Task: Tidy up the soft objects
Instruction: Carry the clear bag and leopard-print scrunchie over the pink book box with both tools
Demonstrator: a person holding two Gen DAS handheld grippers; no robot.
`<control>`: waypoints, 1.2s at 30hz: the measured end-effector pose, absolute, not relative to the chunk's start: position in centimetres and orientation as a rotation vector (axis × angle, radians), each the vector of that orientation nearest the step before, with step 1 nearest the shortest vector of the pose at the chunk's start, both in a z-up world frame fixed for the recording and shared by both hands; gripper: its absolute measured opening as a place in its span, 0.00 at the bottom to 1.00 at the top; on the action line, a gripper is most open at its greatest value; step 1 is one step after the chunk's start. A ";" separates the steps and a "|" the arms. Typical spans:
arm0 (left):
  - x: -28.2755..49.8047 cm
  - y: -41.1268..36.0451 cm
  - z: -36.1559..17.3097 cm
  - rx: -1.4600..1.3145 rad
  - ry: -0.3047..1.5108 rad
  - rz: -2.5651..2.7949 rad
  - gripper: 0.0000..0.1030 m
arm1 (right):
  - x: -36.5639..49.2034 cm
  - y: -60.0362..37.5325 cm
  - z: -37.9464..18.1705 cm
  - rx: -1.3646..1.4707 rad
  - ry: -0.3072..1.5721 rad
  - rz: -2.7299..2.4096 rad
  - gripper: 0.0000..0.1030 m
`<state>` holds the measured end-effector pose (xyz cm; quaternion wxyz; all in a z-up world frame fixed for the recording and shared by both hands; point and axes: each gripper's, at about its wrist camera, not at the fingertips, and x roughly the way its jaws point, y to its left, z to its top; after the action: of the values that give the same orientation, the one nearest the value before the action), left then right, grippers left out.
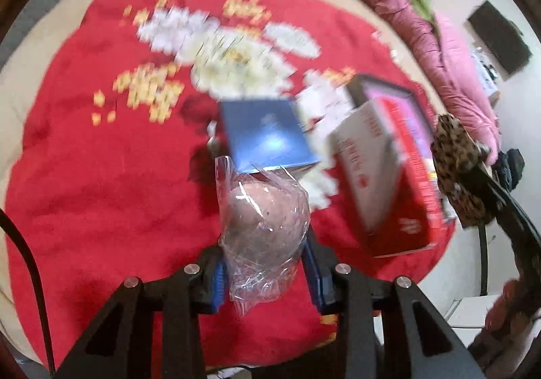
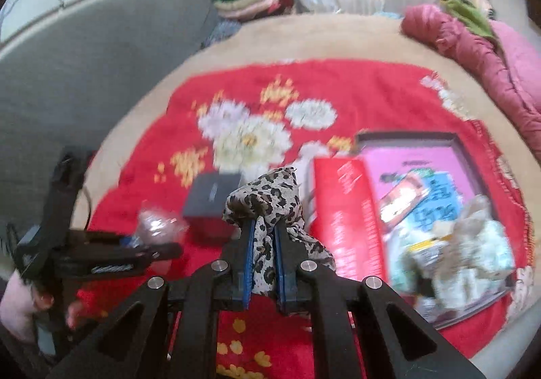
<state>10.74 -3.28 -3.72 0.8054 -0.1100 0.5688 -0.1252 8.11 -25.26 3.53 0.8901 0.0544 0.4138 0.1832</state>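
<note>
My left gripper (image 1: 267,259) is shut on a clear plastic bag (image 1: 267,220) with a round pinkish-brown soft thing inside, held above the red floral blanket (image 1: 101,176). My right gripper (image 2: 263,243) is shut on a leopard-print cloth (image 2: 267,203), which bunches above the fingertips and hangs down between the fingers. In the left wrist view the same leopard cloth (image 1: 456,172) shows at the right edge. An open red box (image 2: 341,226) with a pink lining lies to the right and holds several pale soft packets (image 2: 456,253).
A small blue box (image 1: 267,135) sits on the blanket just beyond the bag. A pink quilt (image 2: 490,50) is bunched along the bed's far right side. Folded clothes (image 2: 250,0) are stacked at the back, and a grey padded panel (image 2: 101,57) stands to the left.
</note>
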 end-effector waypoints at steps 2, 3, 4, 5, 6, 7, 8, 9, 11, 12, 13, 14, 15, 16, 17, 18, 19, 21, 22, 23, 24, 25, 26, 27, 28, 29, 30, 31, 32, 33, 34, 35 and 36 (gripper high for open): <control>10.7 -4.6 -1.6 -0.217 1.181 -0.300 0.37 | 7.9 -27.3 5.2 0.136 0.819 0.348 0.10; 10.8 -5.6 -0.5 -0.204 1.163 -0.320 0.37 | 7.7 -28.2 5.7 0.147 0.807 0.335 0.11; 10.5 -6.3 0.4 -0.195 1.147 -0.334 0.37 | 7.6 -29.6 6.4 0.170 0.790 0.315 0.11; 10.8 -7.1 1.3 -0.185 1.131 -0.350 0.37 | 7.6 -30.5 6.8 0.181 0.781 0.299 0.11; 11.1 -8.3 2.2 -0.168 1.117 -0.369 0.37 | 7.6 -31.5 7.1 0.191 0.772 0.281 0.11; 11.4 -9.5 2.9 -0.153 1.107 -0.389 0.37 | 7.5 -32.6 7.5 0.203 0.764 0.264 0.11; 11.6 -10.4 3.7 -0.142 1.095 -0.410 0.37 | 7.4 -33.8 7.8 0.213 0.757 0.243 0.11; 11.9 -11.6 4.3 -0.130 1.085 -0.428 0.37 | 7.3 -34.7 8.1 0.217 0.750 0.228 0.11; 12.4 -13.8 5.3 -0.100 1.068 -0.453 0.37 | 7.1 -36.9 8.7 0.224 0.739 0.193 0.11; 12.5 -14.9 5.6 -0.090 1.063 -0.466 0.37 | 7.1 -37.8 8.9 0.223 0.735 0.174 0.11; 12.7 -15.9 5.8 -0.081 1.062 -0.480 0.37 | 7.0 -38.8 9.1 0.228 0.727 0.155 0.11; 12.9 -17.1 5.9 -0.067 1.061 -0.492 0.37 | 6.8 -39.7 9.3 0.237 0.722 0.150 0.11; 12.9 -18.0 6.0 -0.054 1.060 -0.498 0.37 | 6.6 -40.4 9.4 0.244 0.718 0.144 0.11; 13.0 -19.0 6.0 -0.039 1.059 -0.507 0.37 | 6.5 -41.2 9.5 0.244 0.712 0.134 0.11; 13.1 -19.9 6.0 -0.026 1.062 -0.516 0.37 | 6.6 -41.8 9.5 0.246 0.714 0.128 0.11; 13.3 -21.0 5.8 -0.013 1.065 -0.523 0.37 | 6.7 -42.2 9.4 0.249 0.717 0.125 0.11; 13.6 -21.9 5.7 -0.002 1.065 -0.529 0.37 | 6.8 -42.7 9.3 0.249 0.719 0.117 0.11; 13.8 -23.6 5.3 0.019 1.072 -0.538 0.37 | 6.9 -43.8 9.1 0.252 0.723 0.105 0.11; 13.8 -24.3 5.2 0.027 1.075 -0.545 0.37 | 7.0 -44.2 8.9 0.255 0.723 0.102 0.11; 13.9 -25.0 5.0 0.038 1.078 -0.548 0.37 | 7.1 -44.7 8.6 0.267 0.726 0.098 0.11; 14.1 -25.7 4.8 0.053 1.083 -0.549 0.37 | 7.1 -45.0 8.4 0.272 0.728 0.098 0.11; 14.1 -26.1 4.7 0.061 1.082 -0.550 0.37 | 7.2 -45.4 8.1 0.276 0.732 0.094 0.11; 14.2 -26.7 4.5 0.072 1.080 -0.552 0.37 | 7.3 -45.6 7.8 0.279 0.738 0.092 0.11; 14.3 -27.0 4.3 0.082 1.082 -0.552 0.37 | 7.3 -45.7 7.6 0.281 0.743 0.093 0.11; 14.5 -27.3 4.0 0.088 1.089 -0.552 0.37 | 7.4 -45.7 7.3 0.282 0.747 0.098 0.11; 14.6 -27.6 3.7 0.090 1.094 -0.553 0.37 | 7.6 -45.8 6.9 0.277 0.752 0.100 0.11; 14.8 -27.9 3.4 0.093 1.100 -0.552 0.37 | 7.7 -45.8 6.7 0.274 0.759 0.101 0.11; 14.9 -28.1 3.0 0.099 1.107 -0.549 0.37 | 8.0 -45.7 6.3 0.270 0.772 0.102 0.11; 15.0 -28.4 2.7 0.102 1.114 -0.550 0.37 | 8.3 -45.7 5.8 0.268 0.784 0.106 0.11; 15.1 -28.7 2.3 0.106 1.121 -0.552 0.37 | 8.5 -45.6 5.5 0.265 0.792 0.110 0.11; 15.2 -28.9 2.0 0.110 1.126 -0.553 0.37 | 8.7 -45.6 5.0 0.259 0.804 0.108 0.11; 15.3 -29.1 1.7 0.114 1.133 -0.554 0.37 | 9.0 -45.5 4.5 0.248 0.818 0.103 0.11; 15.4 -29.2 1.3 0.119 1.139 -0.556 0.37 | 9.2 -45.4 4.0 0.241 0.828 0.102 0.11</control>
<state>15.36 -29.24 1.33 0.8042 0.0554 0.5318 -0.2597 9.24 -45.35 4.04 0.9072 0.1166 0.4013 0.0493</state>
